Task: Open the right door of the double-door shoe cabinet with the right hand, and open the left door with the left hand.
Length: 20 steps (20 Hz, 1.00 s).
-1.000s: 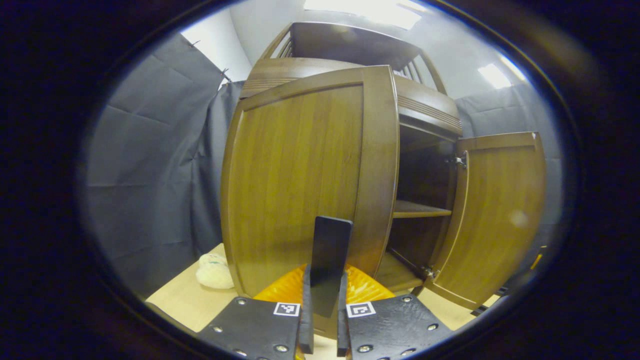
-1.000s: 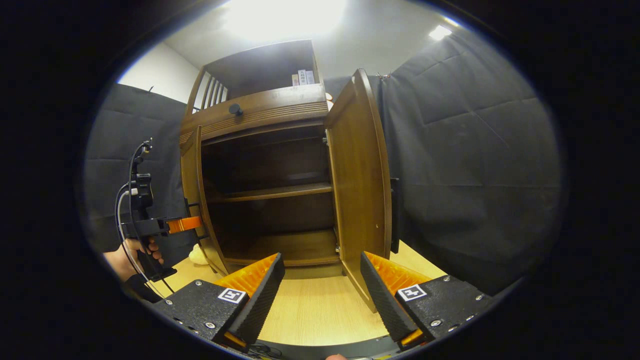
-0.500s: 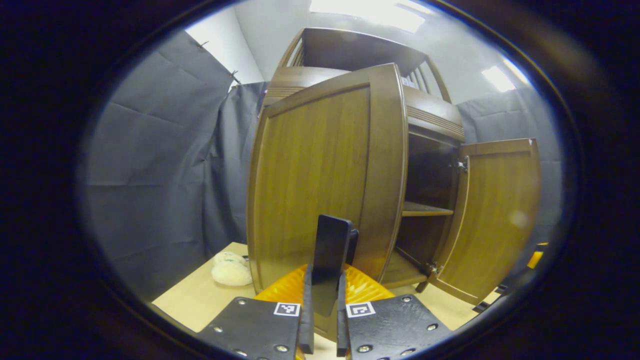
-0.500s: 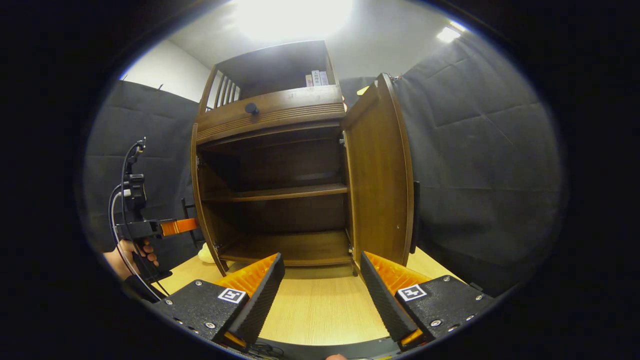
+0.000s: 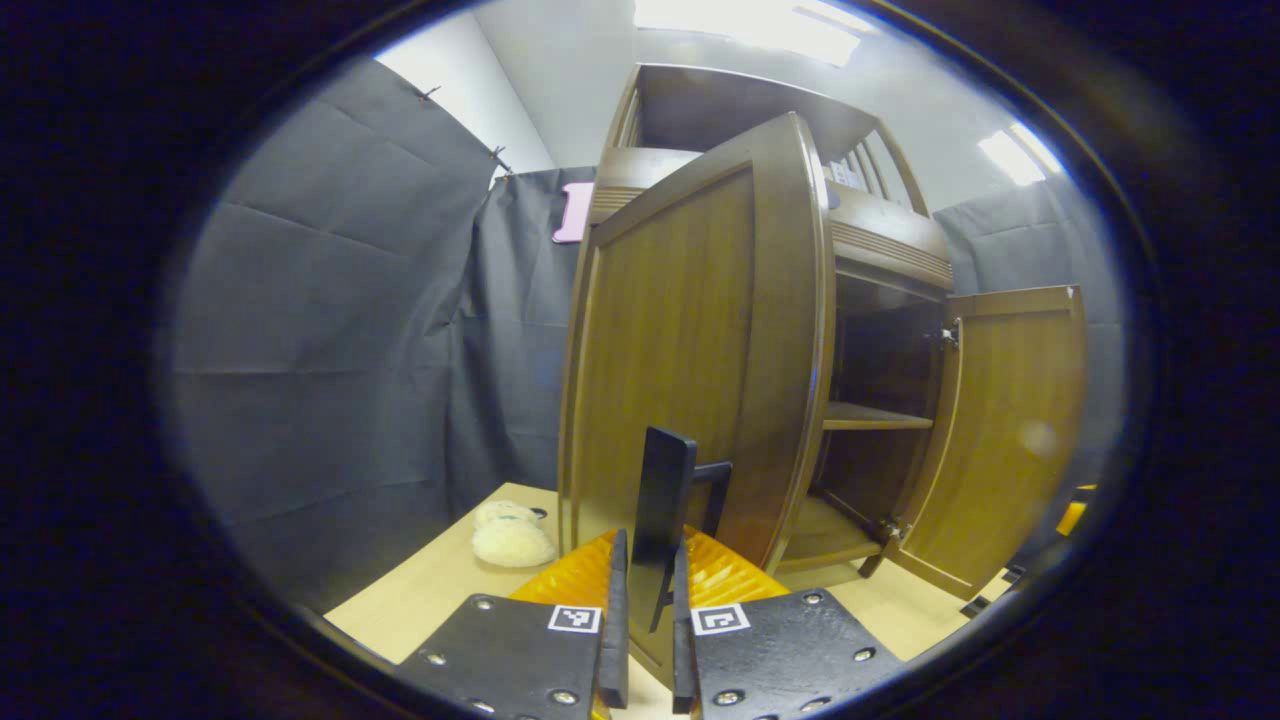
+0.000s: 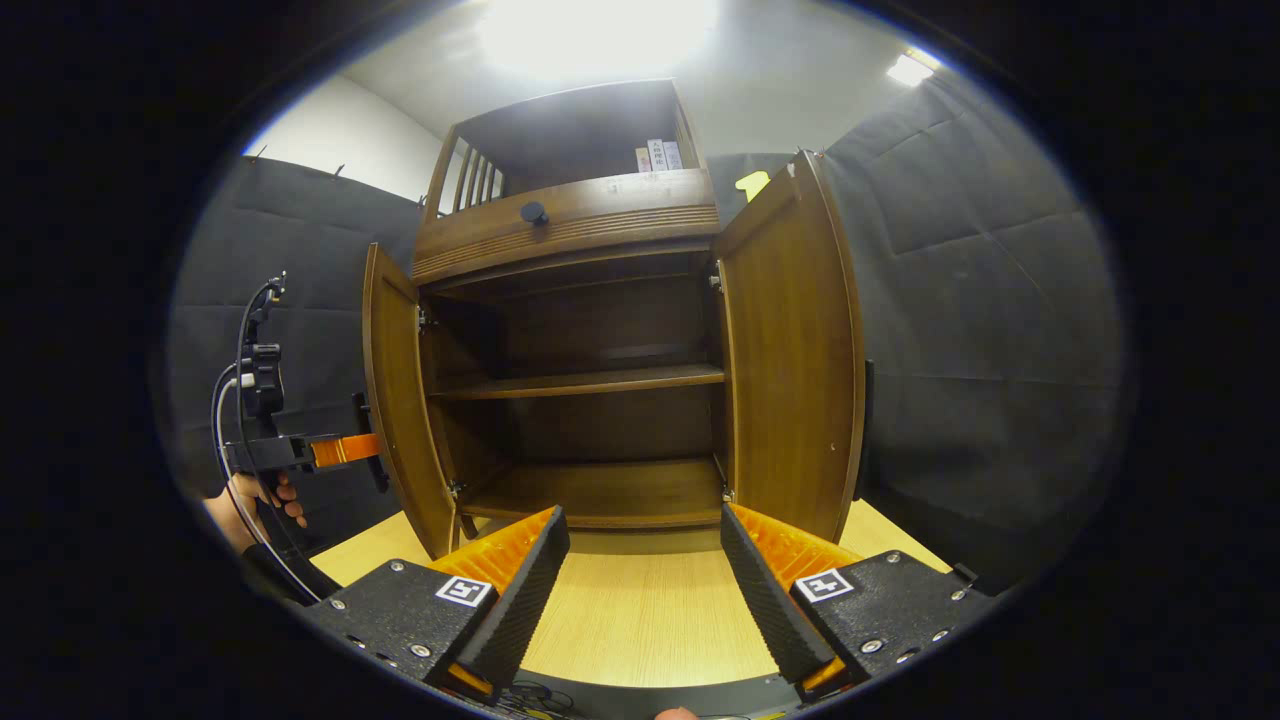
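The brown wooden shoe cabinet (image 6: pixel 580 215) stands with both doors swung out. In the left gripper view the left door (image 5: pixel 690 340) is nearly edge-on, and my left gripper (image 5: pixel 648 560) is shut on its dark vertical handle (image 5: pixel 665 490). The right door (image 5: pixel 1010 430) stands open beyond it. In the right gripper view my right gripper (image 6: pixel 645 530) is open over the tabletop, apart from the cabinet, holding nothing. From there the left door (image 6: pixel 395 400) and right door (image 6: pixel 795 350) flank the bare shelves (image 6: pixel 590 382). The left gripper (image 6: pixel 340 450) and a hand (image 6: pixel 250 495) are at the left door.
A pale fluffy object (image 5: pixel 510 535) lies on the light wooden table (image 6: pixel 640 610) left of the cabinet. A drawer with a dark knob (image 6: pixel 533 212) sits above the doors, and an upper shelf holds small books (image 6: pixel 658 155). Dark cloth walls surround the booth.
The left door has swung farther open with my left gripper on its handle. In the right gripper view the cabinet has shifted to the centre and the right door shows more of its inner face.
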Available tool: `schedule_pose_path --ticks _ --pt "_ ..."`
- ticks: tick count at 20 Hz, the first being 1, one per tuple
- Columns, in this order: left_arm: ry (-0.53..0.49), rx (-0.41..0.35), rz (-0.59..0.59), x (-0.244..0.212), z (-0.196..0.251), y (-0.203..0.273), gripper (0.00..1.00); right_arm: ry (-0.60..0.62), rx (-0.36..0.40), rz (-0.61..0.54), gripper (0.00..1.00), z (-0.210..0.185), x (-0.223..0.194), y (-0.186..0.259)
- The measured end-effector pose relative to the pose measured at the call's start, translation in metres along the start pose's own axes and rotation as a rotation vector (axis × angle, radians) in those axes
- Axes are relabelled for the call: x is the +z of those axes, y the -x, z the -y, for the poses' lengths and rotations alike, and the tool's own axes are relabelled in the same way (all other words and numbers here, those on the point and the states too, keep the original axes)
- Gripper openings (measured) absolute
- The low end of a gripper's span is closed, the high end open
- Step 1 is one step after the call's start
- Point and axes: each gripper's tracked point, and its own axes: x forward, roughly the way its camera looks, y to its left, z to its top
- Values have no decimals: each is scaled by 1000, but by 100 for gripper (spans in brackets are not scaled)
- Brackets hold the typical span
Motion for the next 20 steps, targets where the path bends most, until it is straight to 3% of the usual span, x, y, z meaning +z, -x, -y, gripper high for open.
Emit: schedule_pose_path --ticks 20 --pt "-106 211 45 16 -103 64 14 28 70 -2 94 -35 -2 -4"
